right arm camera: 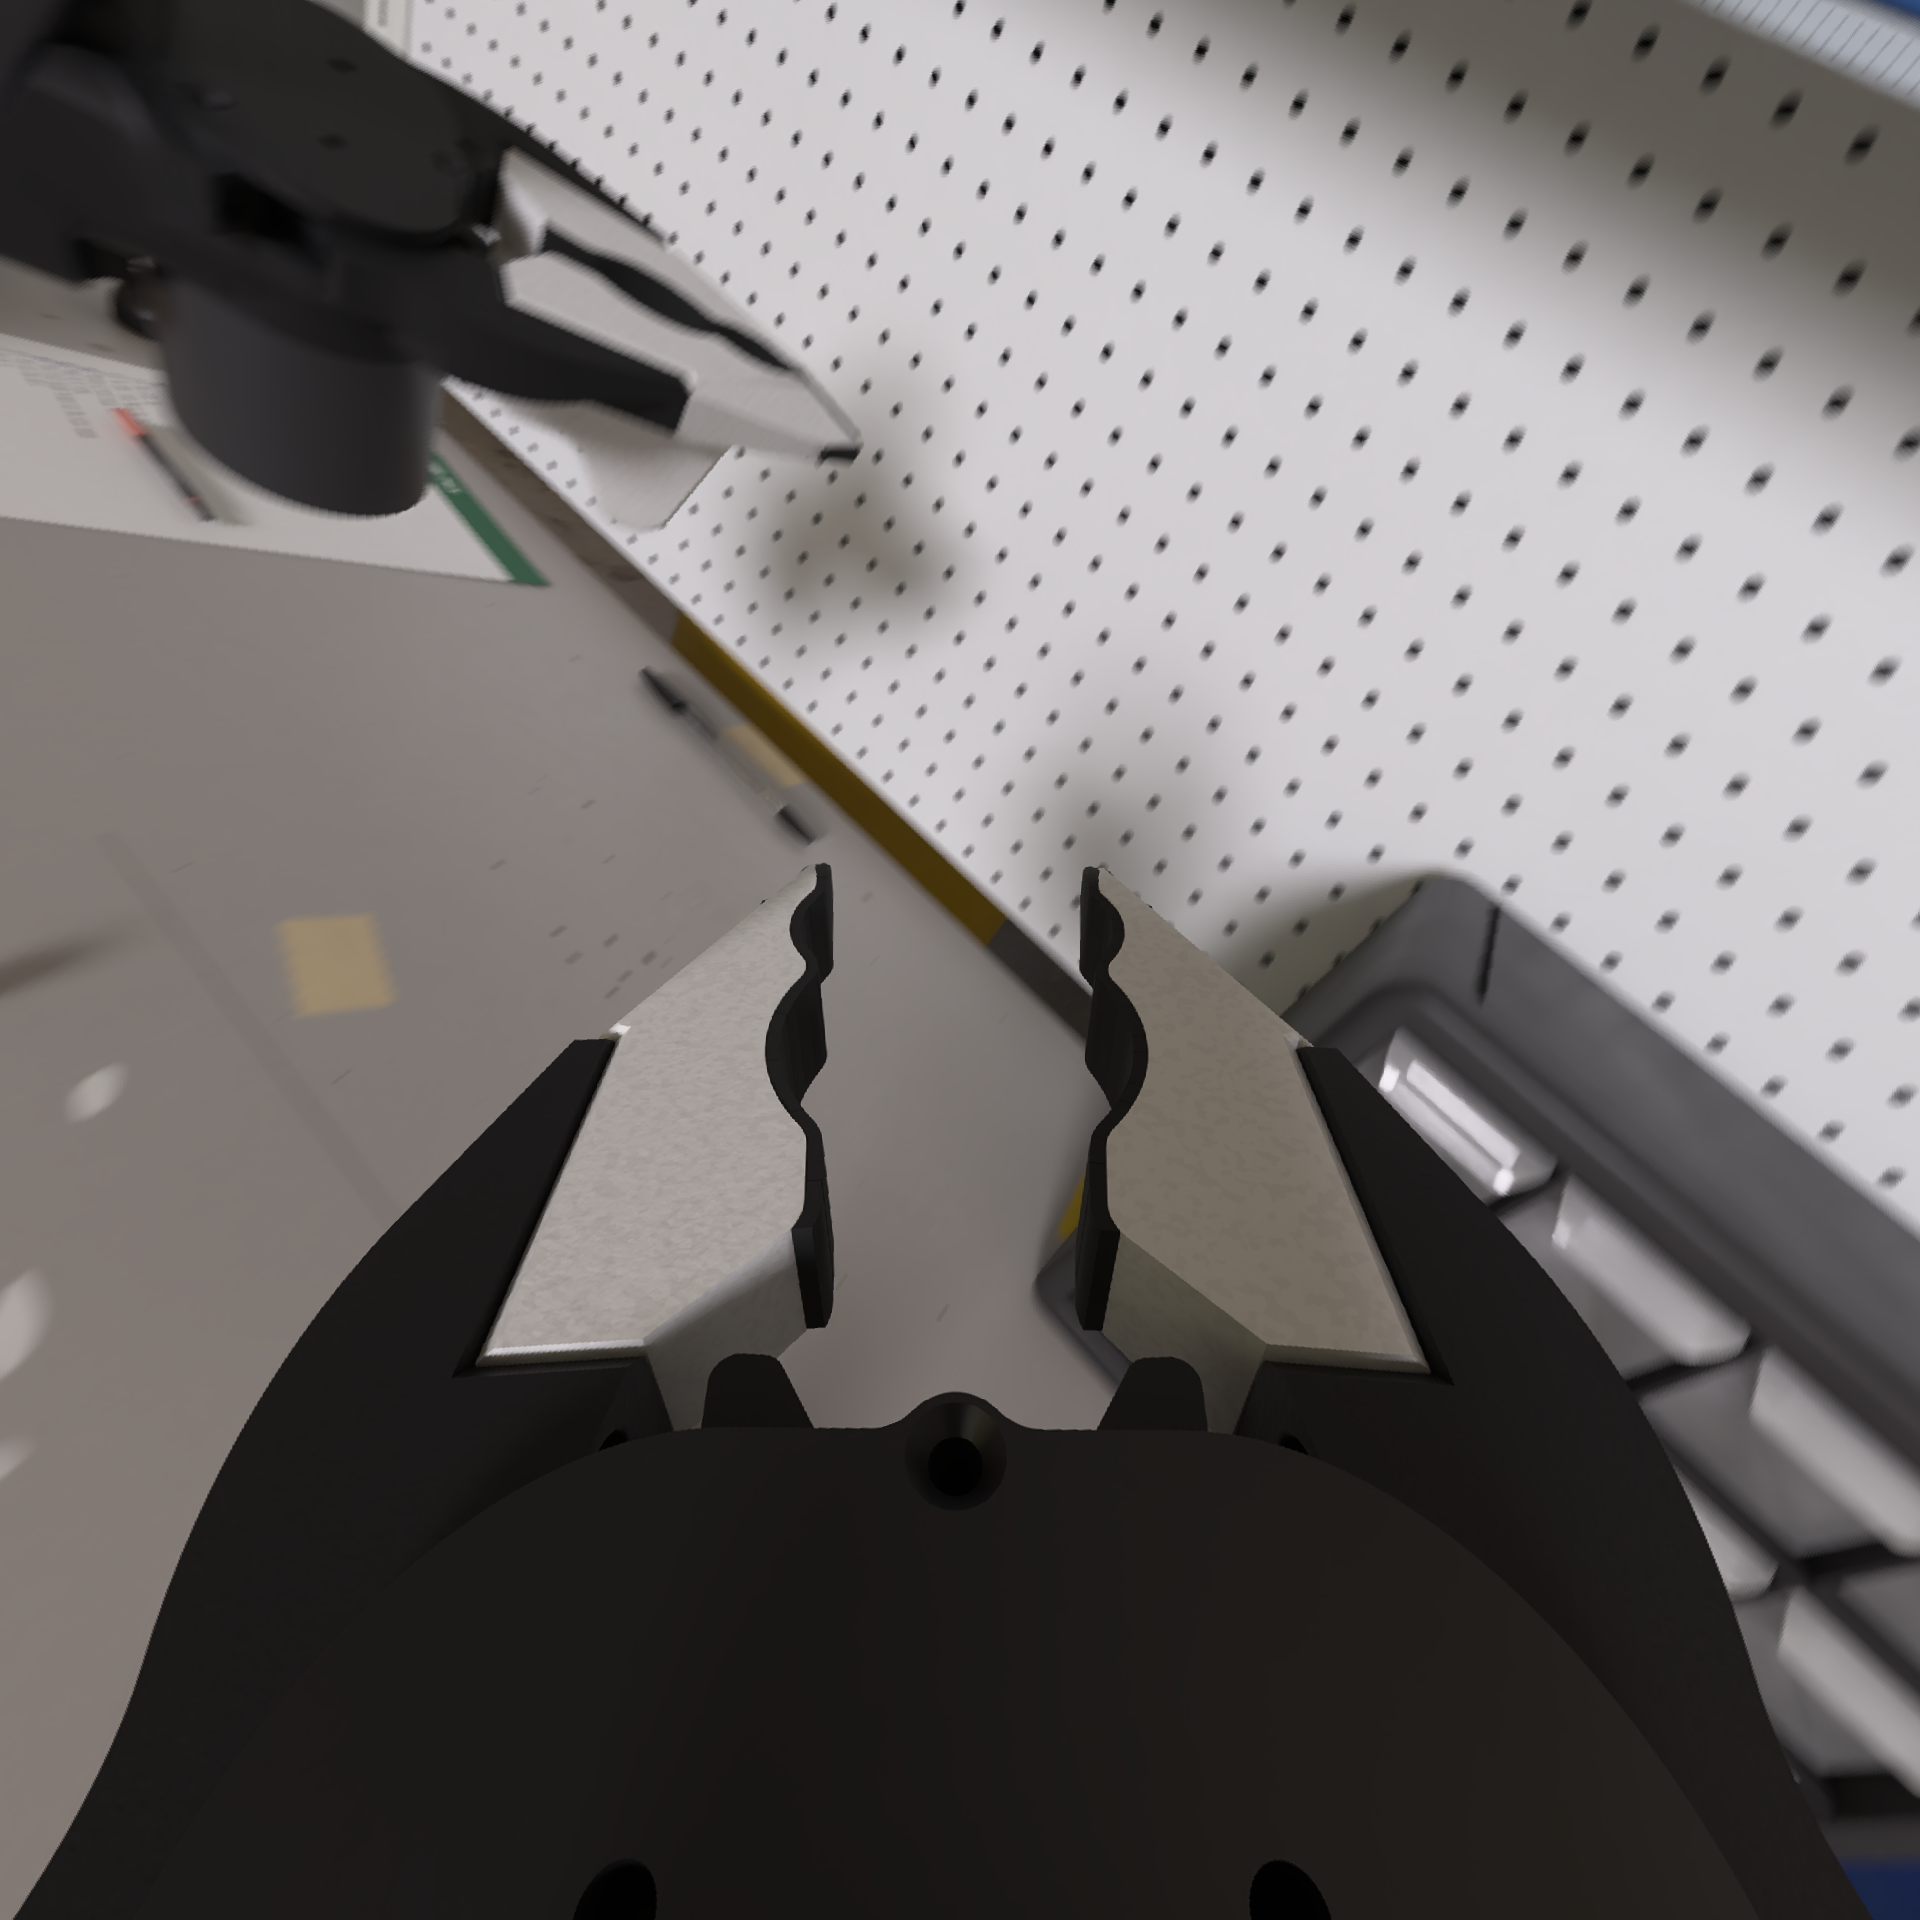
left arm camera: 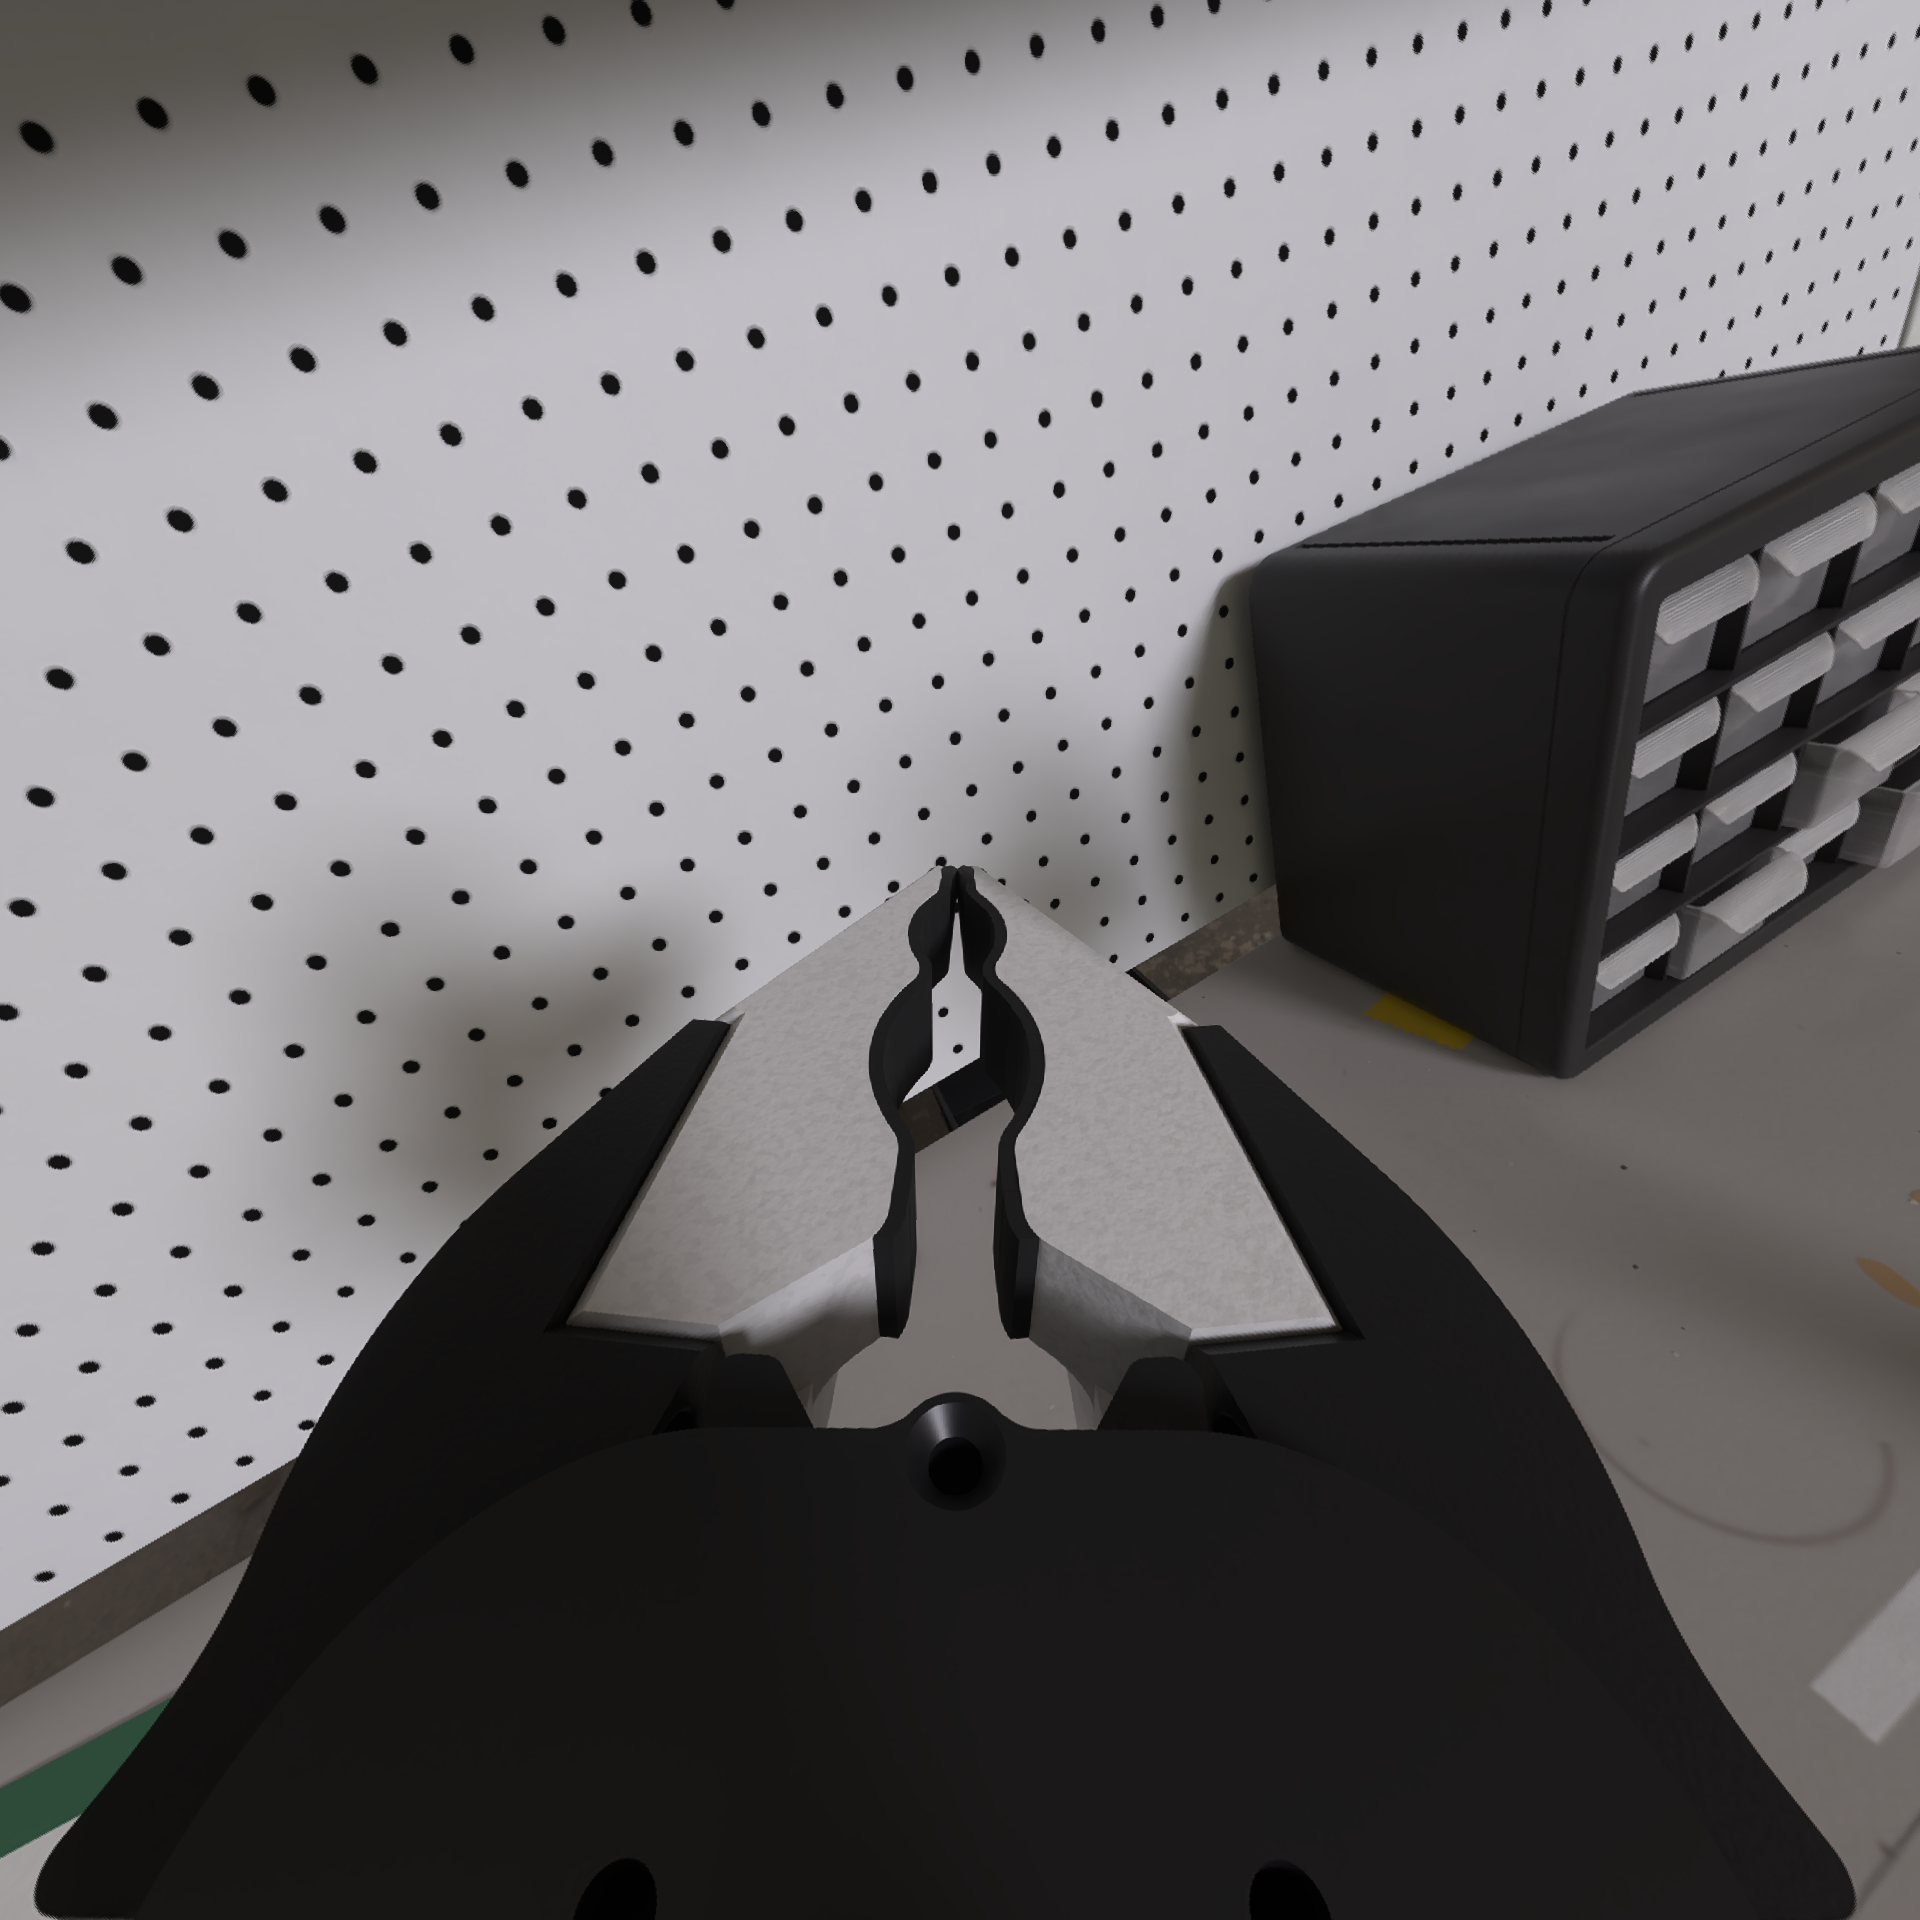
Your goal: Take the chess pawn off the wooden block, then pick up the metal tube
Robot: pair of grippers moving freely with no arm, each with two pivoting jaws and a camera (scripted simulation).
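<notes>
No chess pawn, wooden block or metal tube shows in either view. My left gripper (left arm camera: 954, 873) is shut with its tips touching and nothing between them; it points at the white pegboard above the bench. It also shows in the right wrist view (right arm camera: 836, 452) at the upper left, shut and held in the air. My right gripper (right arm camera: 954, 883) is open and empty, tilted, above the grey bench near the pegboard's foot.
A white pegboard wall (left arm camera: 623, 520) stands behind the grey bench (left arm camera: 1558, 1195). A black drawer cabinet (left arm camera: 1558, 748) stands at the right against it, and shows in the right wrist view (right arm camera: 1558, 1195). A pen (right arm camera: 727, 753), a paper sheet (right arm camera: 62, 416) and tape patches lie on the bench.
</notes>
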